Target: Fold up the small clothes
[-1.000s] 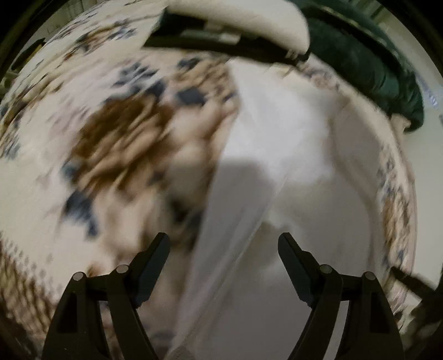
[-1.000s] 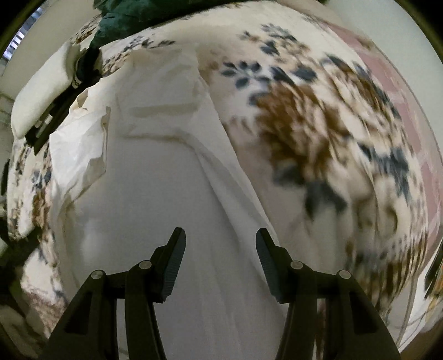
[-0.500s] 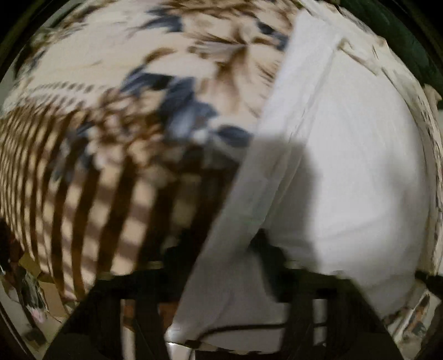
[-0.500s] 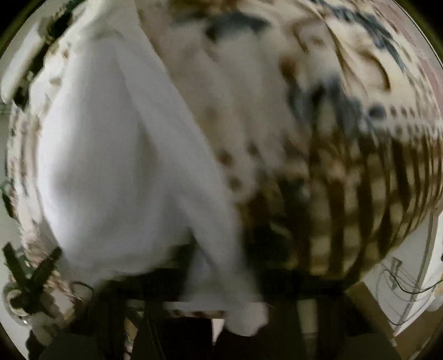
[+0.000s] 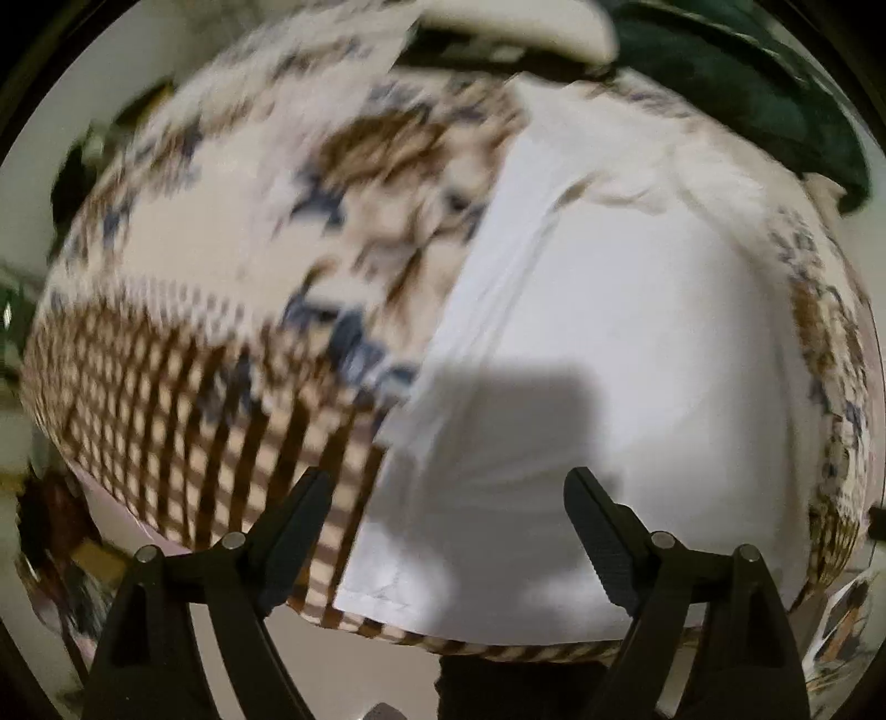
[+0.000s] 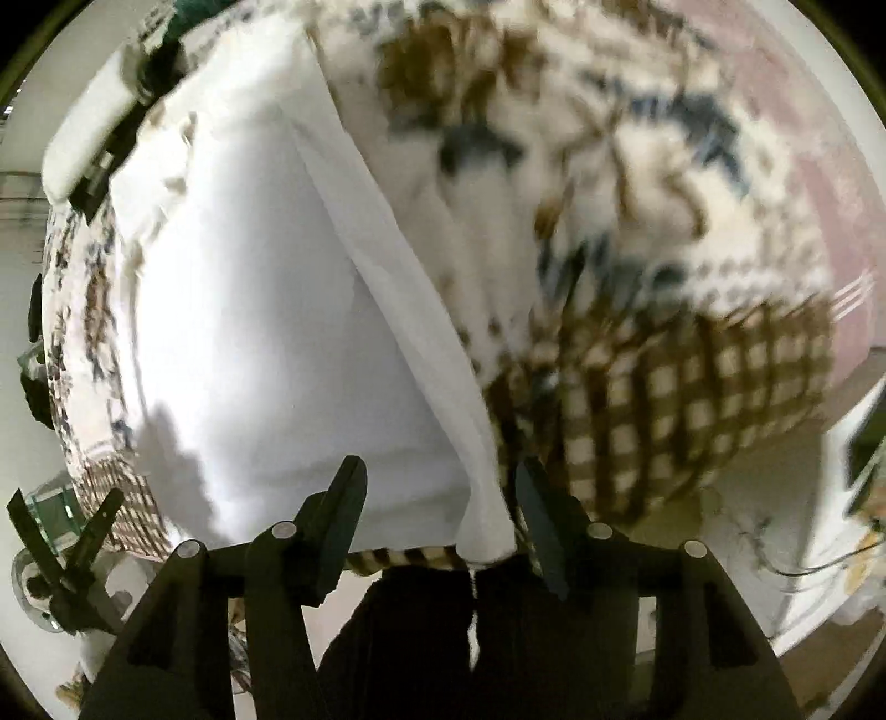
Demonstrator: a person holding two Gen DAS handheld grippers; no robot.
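Observation:
A white garment [image 5: 609, 332] lies flat on a floral bedspread [image 5: 232, 232], its near hem at the bed's front edge. In the left wrist view my left gripper [image 5: 448, 526] is open and empty above the garment's near left corner [image 5: 382, 587]. In the right wrist view the garment [image 6: 266, 310] fills the left half, with a folded strip along its right side. My right gripper [image 6: 440, 515] is open and empty over the garment's near right corner [image 6: 487, 531]. The left gripper [image 6: 61, 554] shows at the far left there.
The bedspread has a brown checked border [image 6: 664, 399] along the front edge. A dark green cloth [image 5: 747, 83] and a cream pillow [image 5: 515, 27] lie at the far end. A dark figure [image 6: 443, 637] stands below the bed edge. Cables [image 6: 803, 559] lie on the floor at right.
Both grippers swept down toward the near hem of the garment, then drew back a little. Both stay open and hold nothing. The bed's front edge is in view now.

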